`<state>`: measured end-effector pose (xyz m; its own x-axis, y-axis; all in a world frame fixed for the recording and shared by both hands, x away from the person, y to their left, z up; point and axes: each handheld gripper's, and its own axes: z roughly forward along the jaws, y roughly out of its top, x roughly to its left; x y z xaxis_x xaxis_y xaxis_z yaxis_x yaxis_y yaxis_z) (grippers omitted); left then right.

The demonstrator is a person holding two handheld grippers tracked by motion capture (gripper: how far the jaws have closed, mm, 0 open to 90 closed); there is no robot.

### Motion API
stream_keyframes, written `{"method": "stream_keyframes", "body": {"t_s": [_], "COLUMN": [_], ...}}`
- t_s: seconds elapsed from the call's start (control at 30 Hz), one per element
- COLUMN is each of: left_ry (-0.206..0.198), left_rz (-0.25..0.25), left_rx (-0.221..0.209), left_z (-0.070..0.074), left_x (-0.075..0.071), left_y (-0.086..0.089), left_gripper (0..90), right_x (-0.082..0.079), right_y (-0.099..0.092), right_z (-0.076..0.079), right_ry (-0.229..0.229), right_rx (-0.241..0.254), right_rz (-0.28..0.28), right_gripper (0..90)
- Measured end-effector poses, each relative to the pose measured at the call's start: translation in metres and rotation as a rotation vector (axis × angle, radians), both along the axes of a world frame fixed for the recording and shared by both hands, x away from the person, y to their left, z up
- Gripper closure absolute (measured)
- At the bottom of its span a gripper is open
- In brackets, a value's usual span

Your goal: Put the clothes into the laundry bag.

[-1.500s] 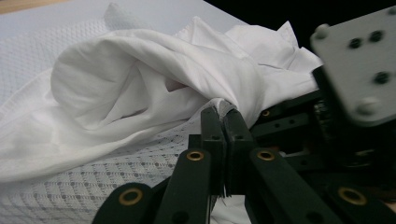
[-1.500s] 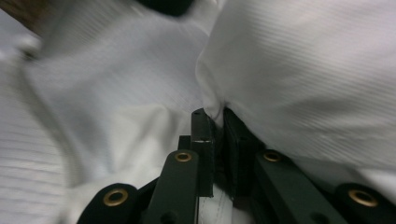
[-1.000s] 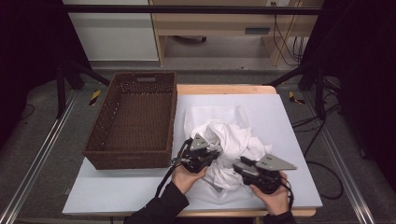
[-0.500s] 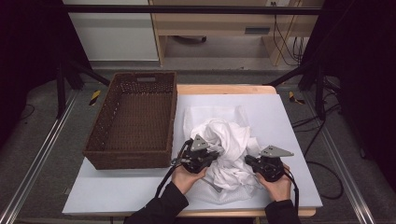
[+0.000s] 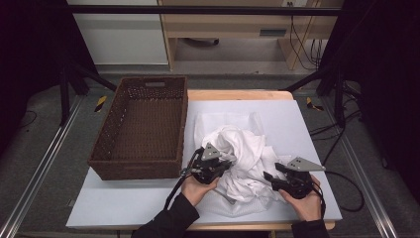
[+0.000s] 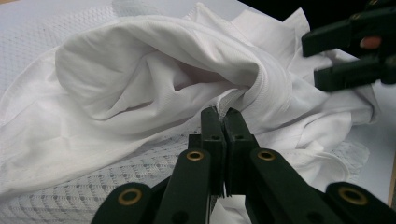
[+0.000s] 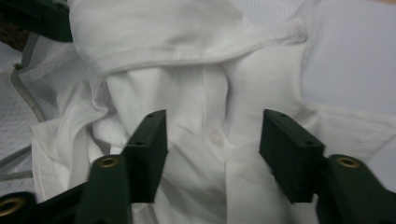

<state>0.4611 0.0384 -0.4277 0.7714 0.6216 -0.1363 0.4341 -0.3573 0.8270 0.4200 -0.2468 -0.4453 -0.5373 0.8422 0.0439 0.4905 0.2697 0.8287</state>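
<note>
Judging from how things lie now, the work on the crumpled white cotton shirt (image 5: 245,158) is in its early part: the garment sits in a loose heap on the white-covered desk (image 5: 302,129), on top of a white mesh cloth or bag (image 5: 218,123) whose netting peeks out around it, and the dark brown woven wicker basket (image 5: 141,131) to its left holds nothing. Whether the shirt is meant for folding, for the mesh or for the basket cannot be told from this, but nothing of the kind is done yet (the heap is neither flat nor lifted).

The left claw (image 6: 223,122) is pinched tight on a fold at the near-left edge of the shirt, its jaws pressed together with white fabric caught between them. The right claw (image 7: 212,140) has just been opening; its jaws stand moderately apart, one on each side of the buttoned placket, with a small white button (image 7: 215,138) between them and no pad pressing the cloth. In the high view that claw (image 5: 270,177) lies at the heap's near-right edge, well apart from the basket.
</note>
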Motion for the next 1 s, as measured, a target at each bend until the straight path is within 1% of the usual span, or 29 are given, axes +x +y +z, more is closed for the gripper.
{"method": "stream_keyframes", "body": {"t_s": [0.07, 0.1, 0.13, 0.17, 0.2, 0.23, 0.27, 0.33, 0.37, 0.43, 0.5, 0.53, 0.57, 0.6, 0.63, 0.67, 0.7, 0.73, 0.77, 0.8, 0.83, 0.87, 0.9, 0.93, 0.97, 1.0], "left_ry": [-0.002, -0.001, 0.0, 0.001, 0.003, 0.004, 0.005, 0.003, 0.003, 0.003, 0.006, 0.004, 0.003, 0.001, 0.0, 0.001, 0.001, 0.002, 0.003, 0.003, 0.005, 0.005, 0.005, 0.006, 0.007, 0.01], "left_rz": [0.0, -0.001, 0.0, 0.0, 0.001, 0.002, 0.001, 0.001, 0.001, 0.003, 0.004, 0.003, 0.002, 0.002, 0.002, 0.002, 0.001, 0.0, -0.001, -0.002, -0.003, -0.003, -0.004, -0.003, -0.001, 0.001], "left_rx": [0.004, 0.004, 0.004, 0.003, 0.004, 0.004, 0.004, 0.007, 0.006, 0.003, 0.002, 0.004, 0.005, 0.006, 0.005, 0.004, 0.004, 0.003, 0.004, 0.005, 0.006, 0.007, 0.007, 0.006, 0.004, 0.003], "left_z": [0.0, 0.0, 0.0, 0.0, 0.0, 0.0, 0.0, 0.0, 0.0, 0.0, 0.0, 0.0, 0.0, 0.0, 0.001, 0.001, 0.001, 0.001, 0.001, 0.001, 0.0, 0.0, 0.0, 0.0, 0.001, 0.001], "left_x": [0.0, 0.0, 0.0, 0.0, 0.0, 0.0, 0.0, 0.0, 0.0, 0.0, 0.0, 0.0, 0.0, -0.001, -0.001, -0.001, -0.001, -0.001, -0.001, -0.001, 0.0, -0.001, 0.0, 0.0, 0.0, 0.0], "left_y": [0.0, 0.0, 0.0, 0.0, 0.001, 0.001, 0.001, 0.001, 0.001, 0.002, 0.002, 0.002, 0.001, 0.001, 0.001, 0.002, 0.002, 0.002, 0.002, 0.002, 0.002, 0.002, 0.002, 0.002, 0.002, 0.002], "left_gripper": [88.6, 88.6, 88.6, 88.6, 88.6, 88.6, 88.6, 88.6, 88.6, 88.6, 88.6, 88.6, 88.6, 88.6, 88.6, 88.5, 88.5, 88.5, 88.4, 88.4, 88.5, 88.4, 88.4, 88.5, 88.5, 88.5], "right_x": [0.001, 0.002, 0.004, 0.004, 0.006, 0.007, 0.008, 0.008, 0.006, 0.0, -0.005, -0.008, -0.009, -0.009, -0.01, -0.01, -0.009, -0.008, -0.006, -0.004, -0.002, 0.001, 0.002, 0.001, -0.001, -0.005], "right_y": [0.001, 0.002, 0.002, 0.003, 0.004, 0.005, 0.005, 0.004, 0.003, -0.001, -0.009, -0.014, -0.017, -0.02, -0.024, -0.027, -0.028, -0.029, -0.029, -0.029, -0.029, -0.03, -0.03, -0.029, -0.028, -0.027], "right_z": [-0.009, -0.012, -0.014, -0.016, -0.018, -0.02, -0.022, -0.022, -0.019, -0.01, 0.001, 0.007, 0.01, 0.012, 0.011, 0.008, 0.004, -0.004, -0.012, -0.019, -0.023, -0.027, -0.027, -0.025, -0.02, -0.013], "right_ry": [0.006, 0.018, 0.019, 0.024, 0.043, 0.06, 0.067, 0.07, 0.06, 0.028, -0.024, -0.059, -0.071, -0.076, -0.072, -0.055, -0.036, 0.01, 0.043, 0.071, 0.094, 0.136, 0.15, 0.145, 0.134, 0.1], "right_rx": [-0.012, -0.02, -0.048, -0.061, -0.071, -0.09, -0.11, -0.113, -0.102, -0.069, -0.033, -0.02, -0.019, -0.032, -0.041, -0.034, -0.034, -0.03, -0.032, -0.021, -0.007, 0.037, 0.055, 0.041, 0.023, 0.015], "right_rz": [-0.002, 0.002, 0.002, -0.004, -0.002, 0.007, 0.007, 0.0, -0.003, -0.015, -0.029, -0.062, -0.095, -0.129, -0.158, -0.172, -0.174, -0.164, -0.154, -0.149, -0.134, -0.096, -0.089, -0.091, -0.088, -0.078], "right_gripper": [42.1, 46.3, 54.7, 62.1, 71.8, 85.5, 90.0, 90.0, 90.0, 90.0, 88.9, 72.0, 57.3, 45.1, 38.8, 34.2, 32.7, 31.4, 32.0, 36.6, 47.5, 64.2, 67.5, 73.7, 77.1, 78.5]}}
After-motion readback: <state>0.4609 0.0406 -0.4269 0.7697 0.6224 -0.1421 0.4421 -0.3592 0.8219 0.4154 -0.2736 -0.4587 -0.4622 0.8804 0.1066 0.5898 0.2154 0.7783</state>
